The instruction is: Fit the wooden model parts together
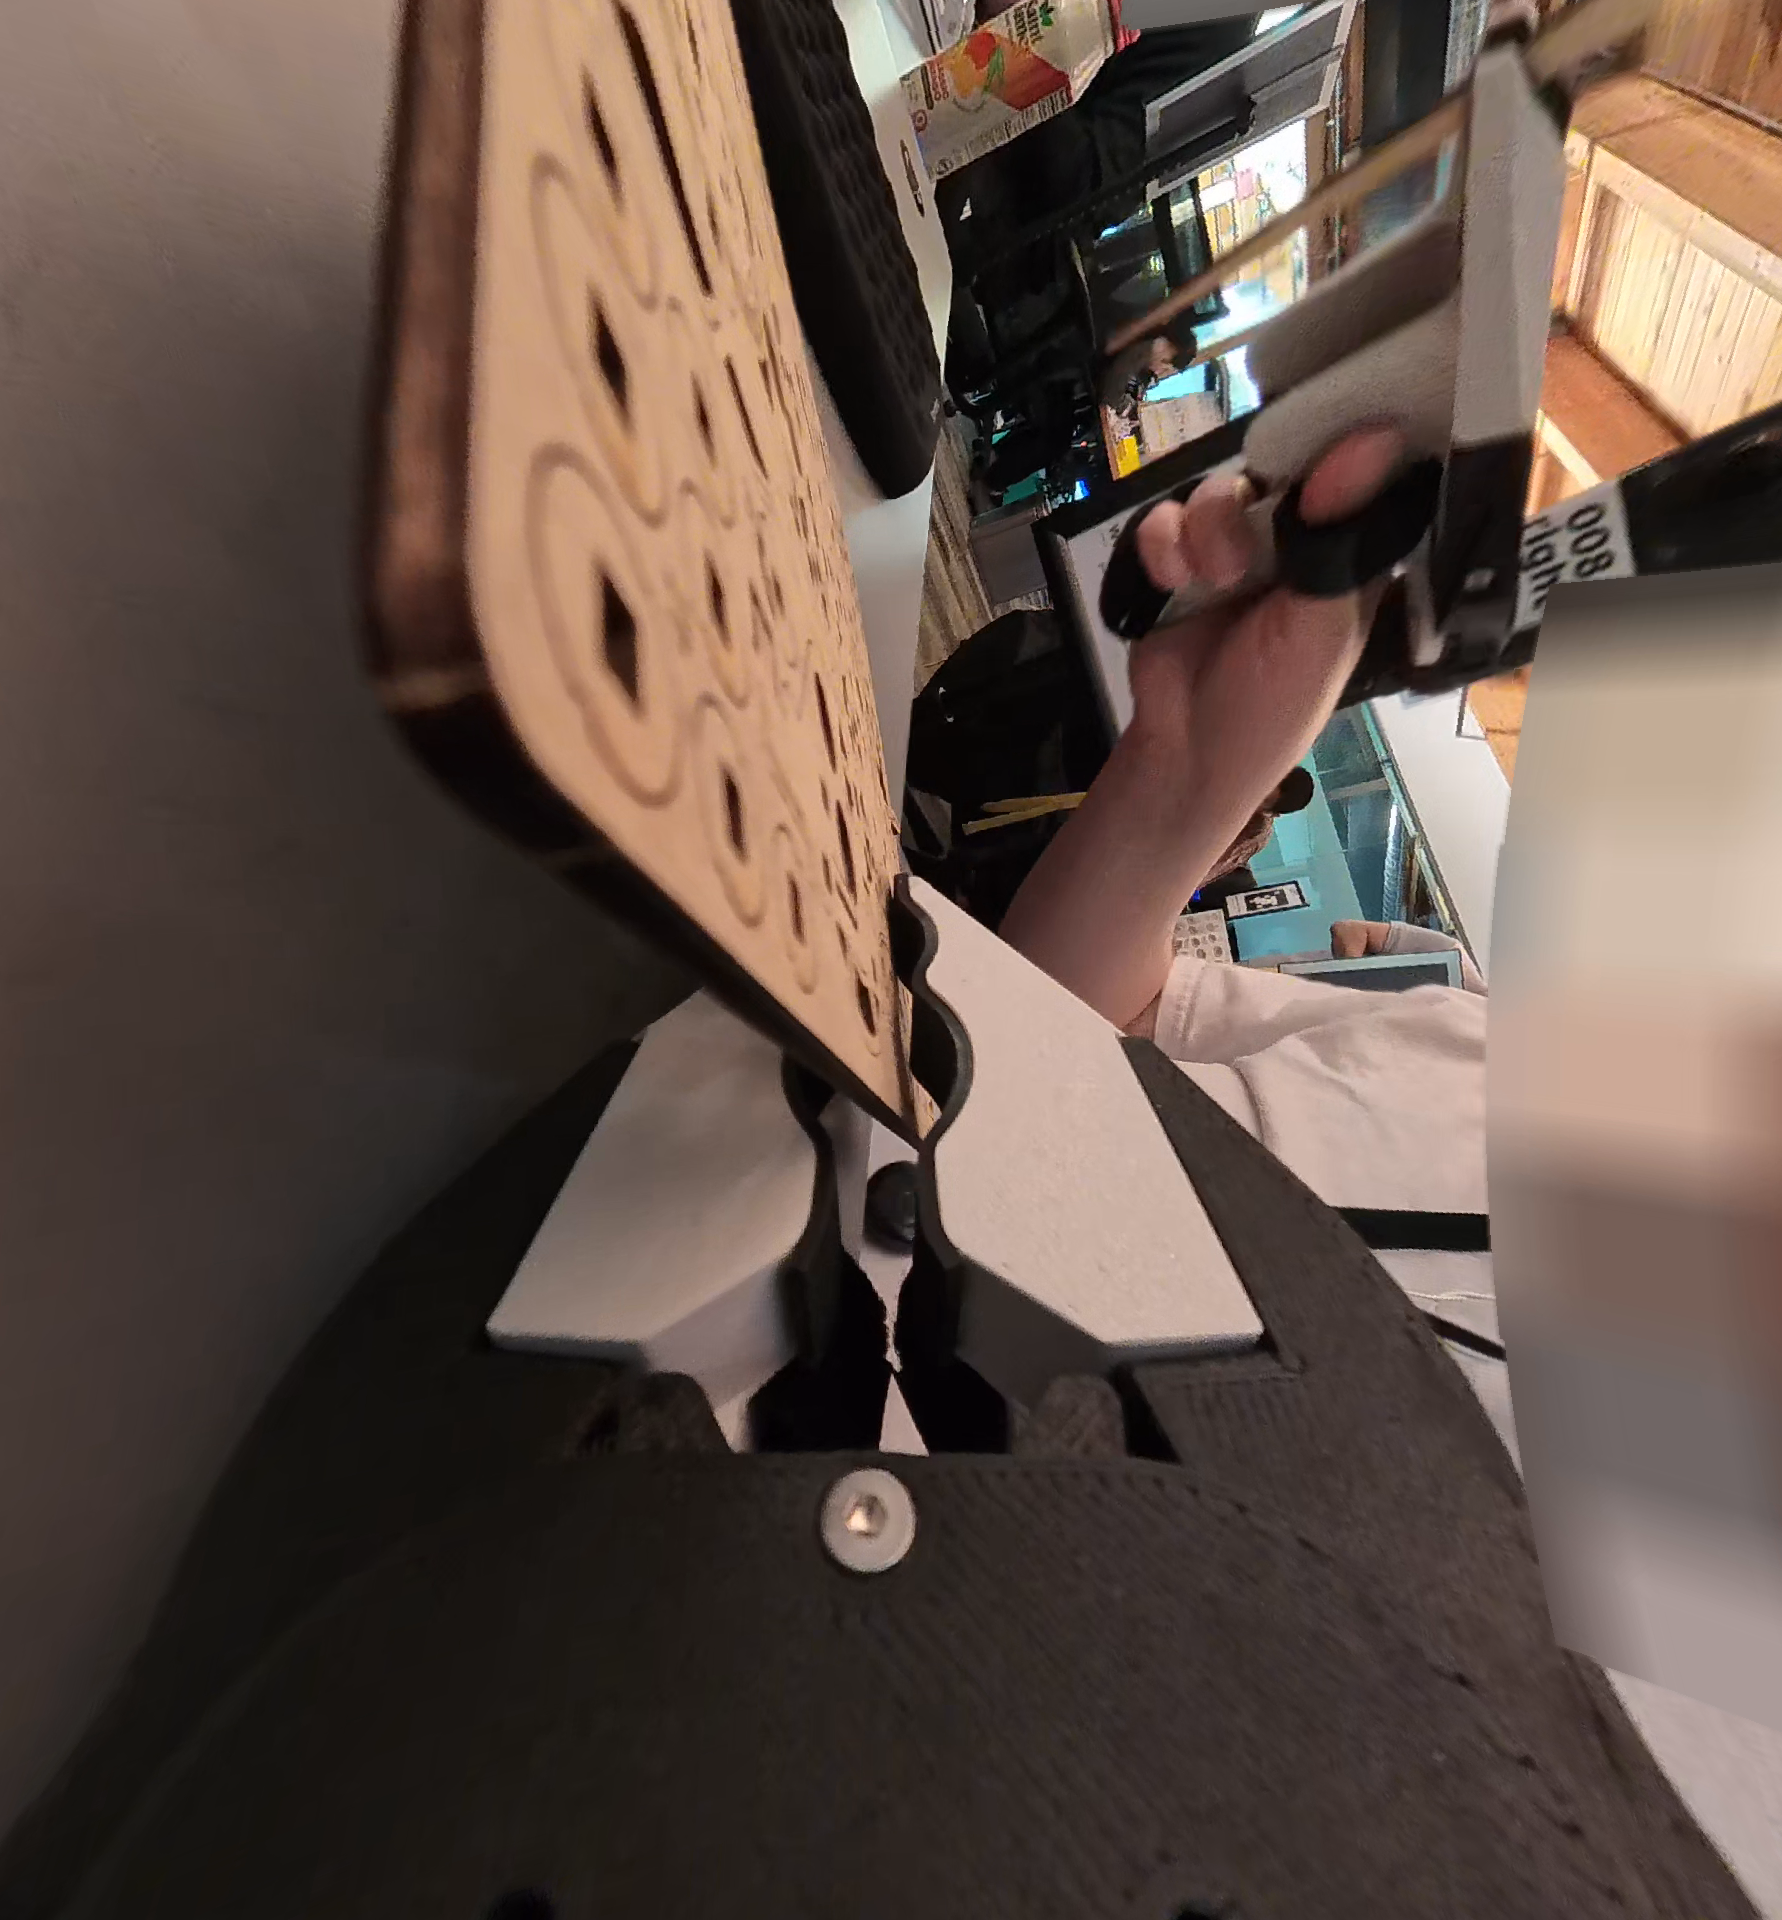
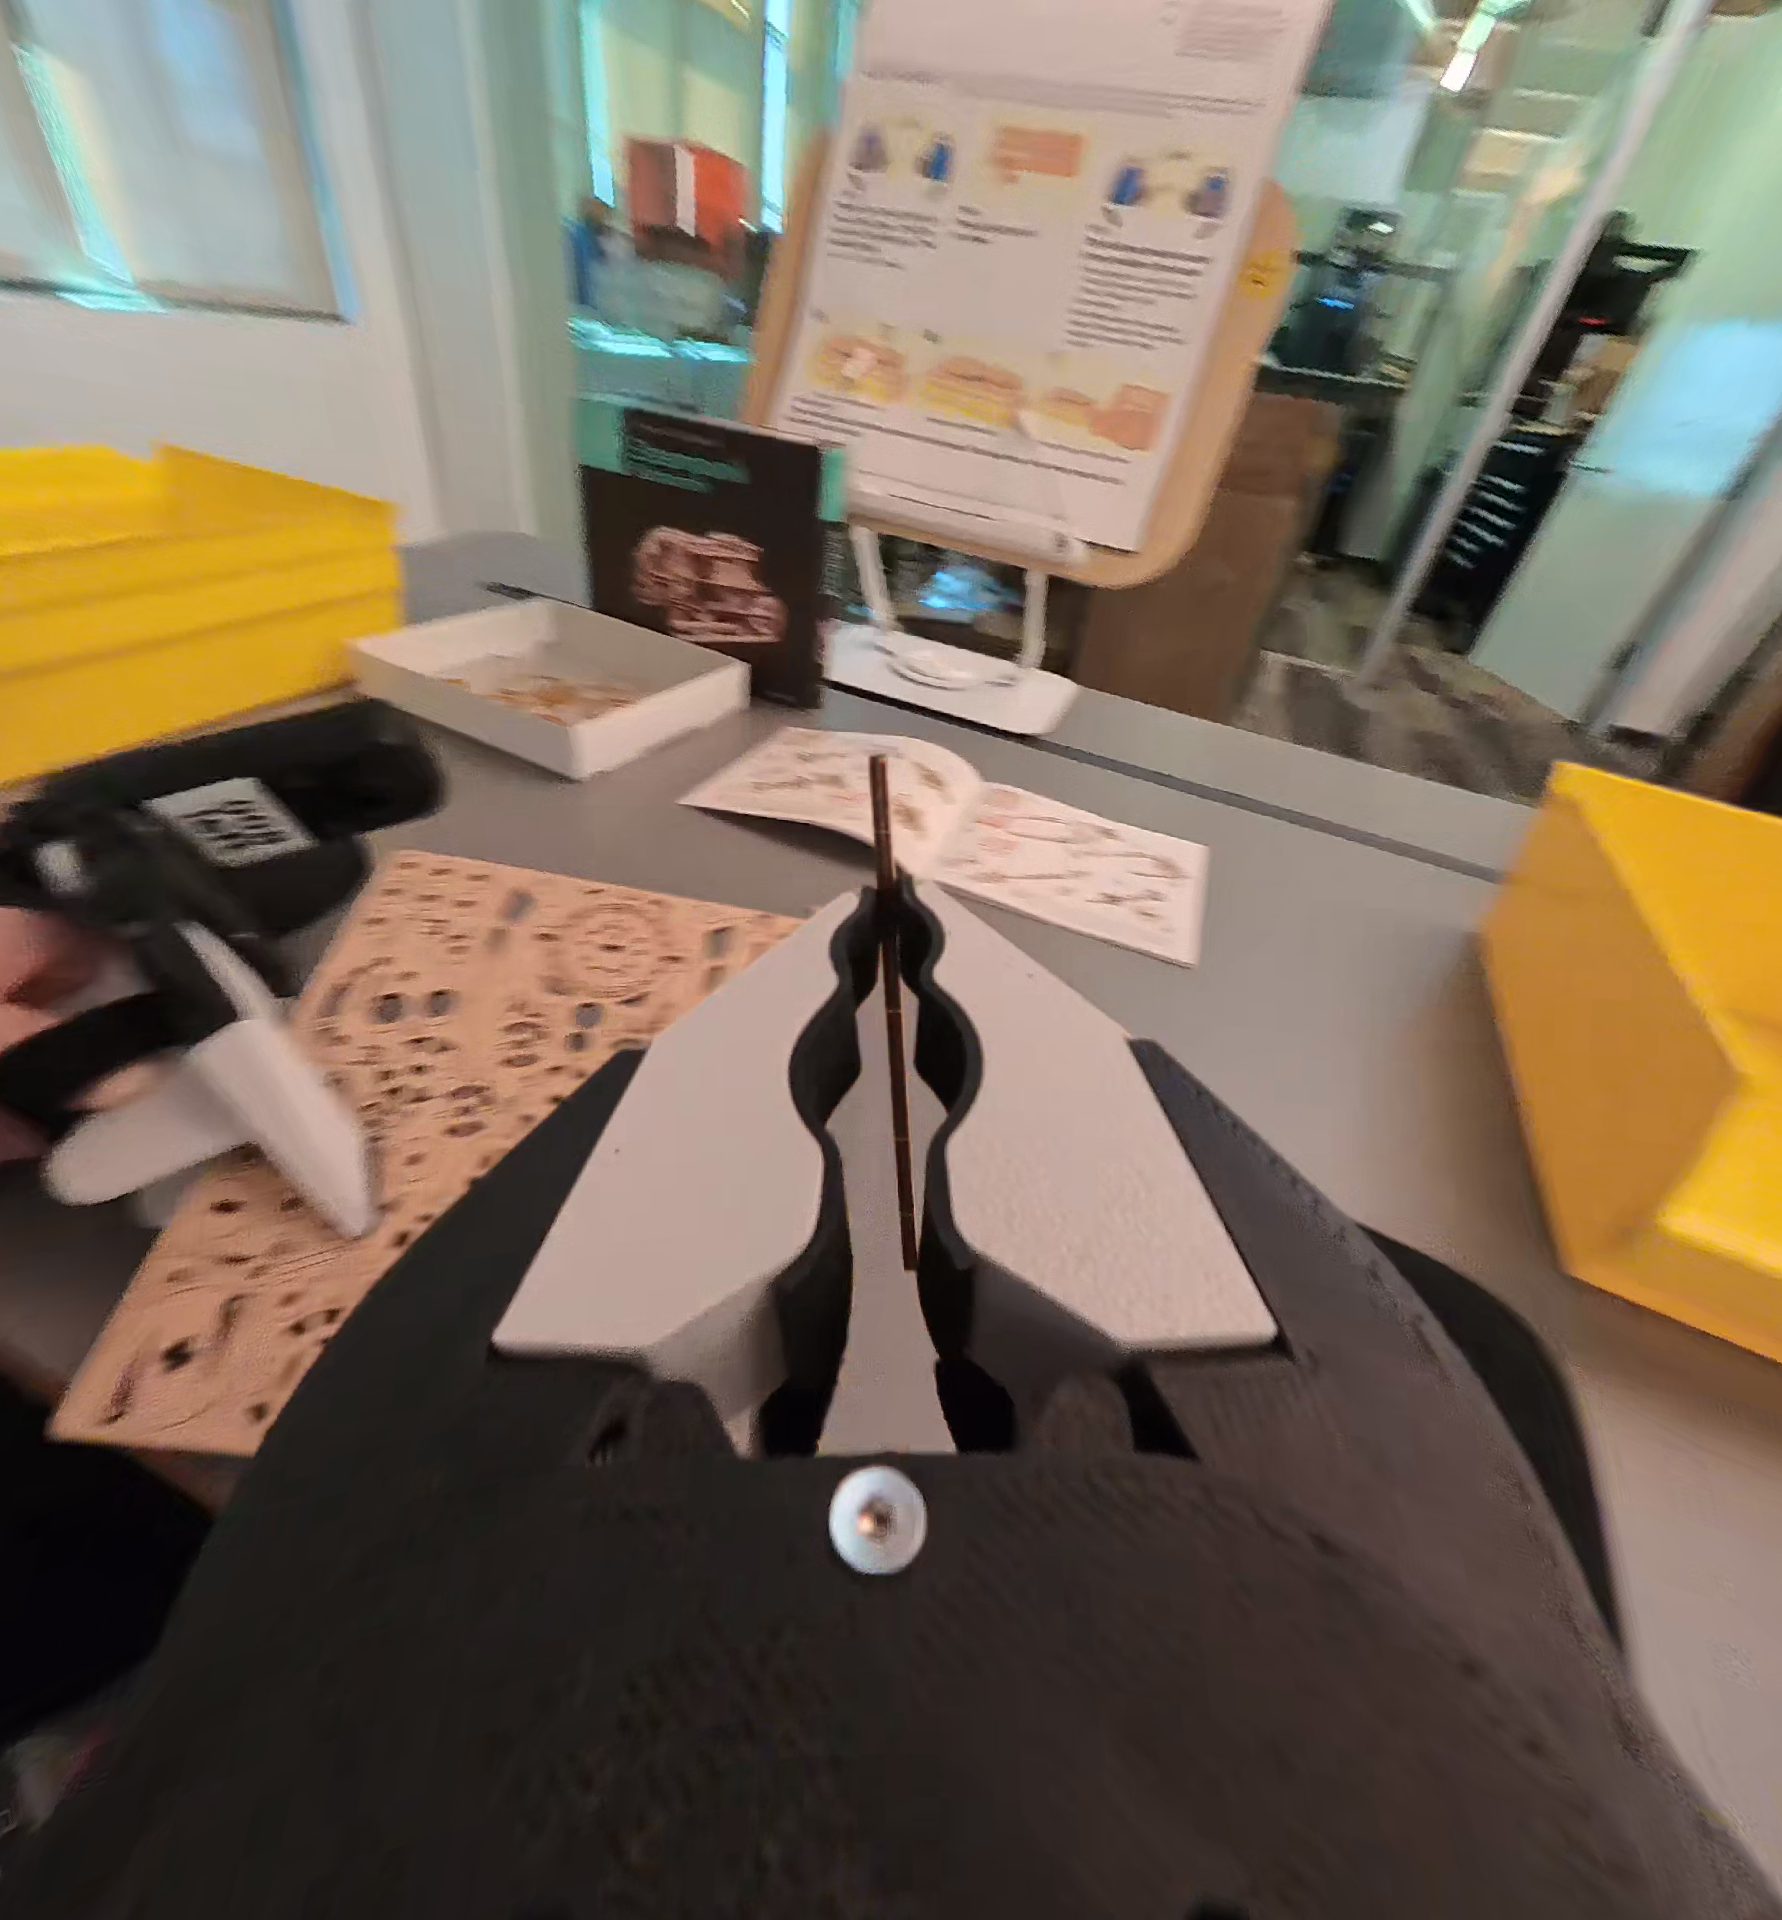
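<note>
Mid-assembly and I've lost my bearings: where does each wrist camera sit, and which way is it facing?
Left wrist view: sits behind the left gripper, rolled sideways, looking along its fingers, which are shut on the wooden sheet; the person's other hand and forearm show beyond.
Right wrist view: sits behind the right gripper, level, facing across the grey table toward a booklet; it clamps a thin wooden part edge-on.
Shared: the wooden sheet, and each view shows the other gripper.
</note>
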`<action>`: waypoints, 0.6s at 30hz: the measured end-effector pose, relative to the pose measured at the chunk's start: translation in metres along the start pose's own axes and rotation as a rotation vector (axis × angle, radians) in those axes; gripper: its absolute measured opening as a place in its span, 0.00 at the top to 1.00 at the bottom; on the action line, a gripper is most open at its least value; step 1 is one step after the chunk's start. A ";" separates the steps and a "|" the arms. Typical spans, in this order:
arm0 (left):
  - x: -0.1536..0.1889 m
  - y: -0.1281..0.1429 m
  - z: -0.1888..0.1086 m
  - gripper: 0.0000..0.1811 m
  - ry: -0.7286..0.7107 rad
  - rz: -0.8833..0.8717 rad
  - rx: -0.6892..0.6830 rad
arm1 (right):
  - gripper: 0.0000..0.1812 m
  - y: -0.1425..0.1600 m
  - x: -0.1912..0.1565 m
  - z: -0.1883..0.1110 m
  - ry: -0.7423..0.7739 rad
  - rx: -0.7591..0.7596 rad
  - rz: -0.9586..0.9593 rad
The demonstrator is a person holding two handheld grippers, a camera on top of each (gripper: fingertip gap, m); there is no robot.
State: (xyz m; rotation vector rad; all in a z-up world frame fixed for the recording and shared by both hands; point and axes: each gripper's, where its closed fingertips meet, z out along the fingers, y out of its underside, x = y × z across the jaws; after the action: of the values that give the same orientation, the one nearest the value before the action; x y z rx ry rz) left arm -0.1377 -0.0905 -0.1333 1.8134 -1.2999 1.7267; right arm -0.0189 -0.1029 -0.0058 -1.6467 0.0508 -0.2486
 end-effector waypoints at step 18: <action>-0.002 -0.001 0.001 1.00 -0.011 -0.013 0.006 | 0.99 0.015 0.097 -0.003 0.386 -0.203 -0.132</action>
State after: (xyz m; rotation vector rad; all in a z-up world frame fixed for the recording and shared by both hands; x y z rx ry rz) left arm -0.1361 -0.0901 -0.1350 1.8337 -1.2856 1.7183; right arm 0.0766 -0.1251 -0.0073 -1.7854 0.2670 -0.6787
